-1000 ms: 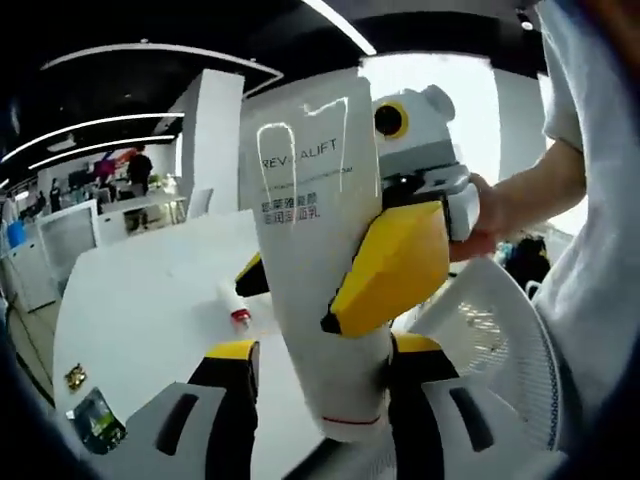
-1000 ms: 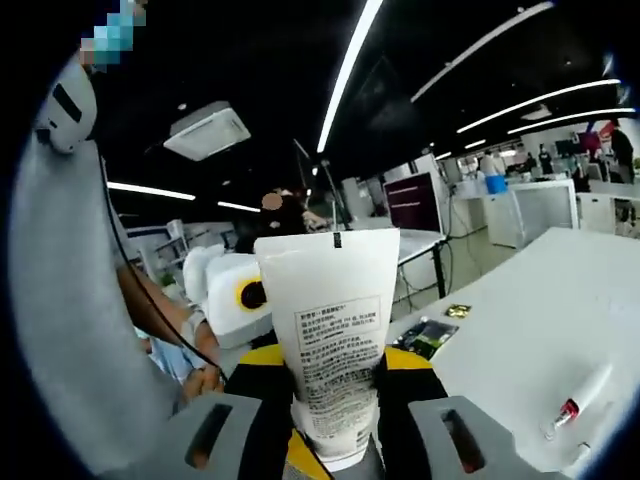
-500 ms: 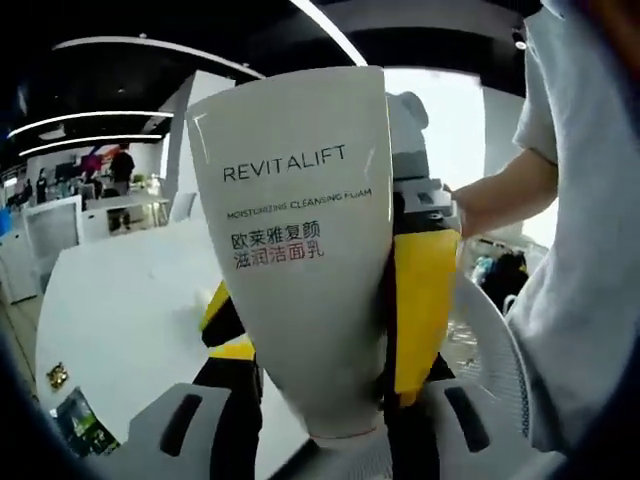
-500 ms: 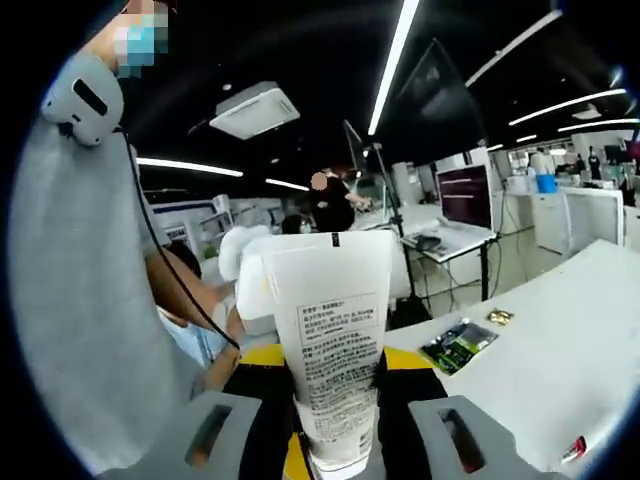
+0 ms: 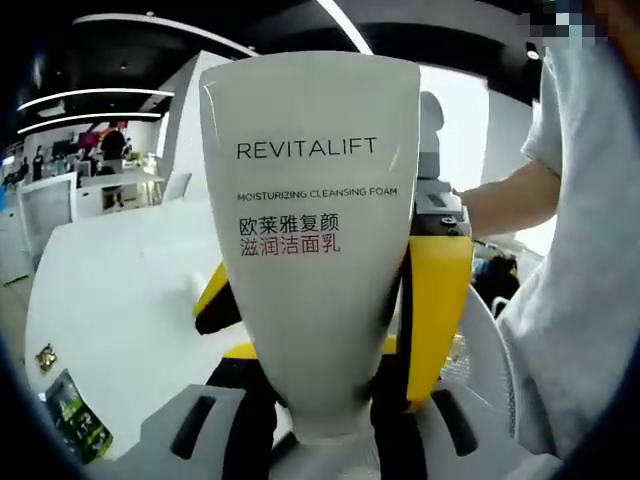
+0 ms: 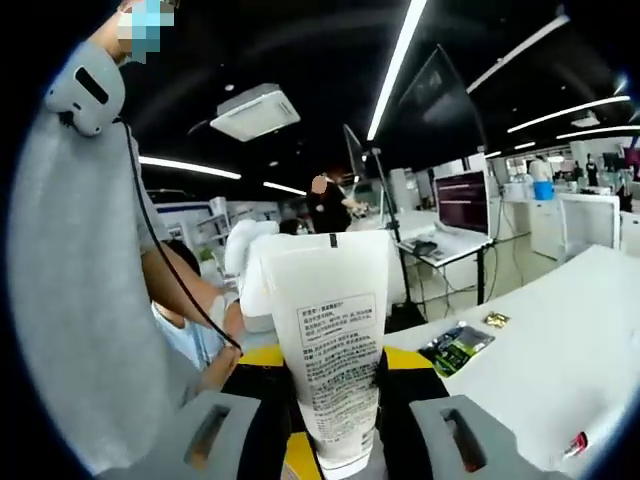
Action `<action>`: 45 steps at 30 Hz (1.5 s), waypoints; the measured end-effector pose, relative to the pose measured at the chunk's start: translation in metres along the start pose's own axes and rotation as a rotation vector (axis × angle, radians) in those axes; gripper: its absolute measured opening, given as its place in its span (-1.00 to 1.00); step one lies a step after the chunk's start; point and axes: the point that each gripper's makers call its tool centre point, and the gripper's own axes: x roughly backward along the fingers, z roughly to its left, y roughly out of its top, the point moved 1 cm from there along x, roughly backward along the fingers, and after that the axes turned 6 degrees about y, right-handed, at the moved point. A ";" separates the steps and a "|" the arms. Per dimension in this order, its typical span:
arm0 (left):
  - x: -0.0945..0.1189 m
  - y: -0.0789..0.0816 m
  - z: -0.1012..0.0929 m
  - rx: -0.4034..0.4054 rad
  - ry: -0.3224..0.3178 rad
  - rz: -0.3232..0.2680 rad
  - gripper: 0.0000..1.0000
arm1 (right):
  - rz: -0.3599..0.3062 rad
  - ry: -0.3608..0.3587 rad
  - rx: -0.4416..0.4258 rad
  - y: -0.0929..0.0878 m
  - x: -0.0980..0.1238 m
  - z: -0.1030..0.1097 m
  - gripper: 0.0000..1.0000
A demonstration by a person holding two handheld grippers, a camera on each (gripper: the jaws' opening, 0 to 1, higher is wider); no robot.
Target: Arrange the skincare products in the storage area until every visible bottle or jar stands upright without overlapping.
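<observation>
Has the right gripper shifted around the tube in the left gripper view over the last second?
Yes. The right gripper has swung from across the front of the white tube to behind its right edge, judged against the tube's printed label.

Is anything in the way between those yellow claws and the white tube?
No. The white tube already sits between the left gripper jaws, and the right gripper closes on it too. The table lies beyond, with a small dark packet on it.
</observation>
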 end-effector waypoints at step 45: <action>0.000 -0.027 0.064 -0.098 0.366 0.136 -0.28 | -0.060 -0.471 -0.116 0.004 0.002 -0.056 -0.96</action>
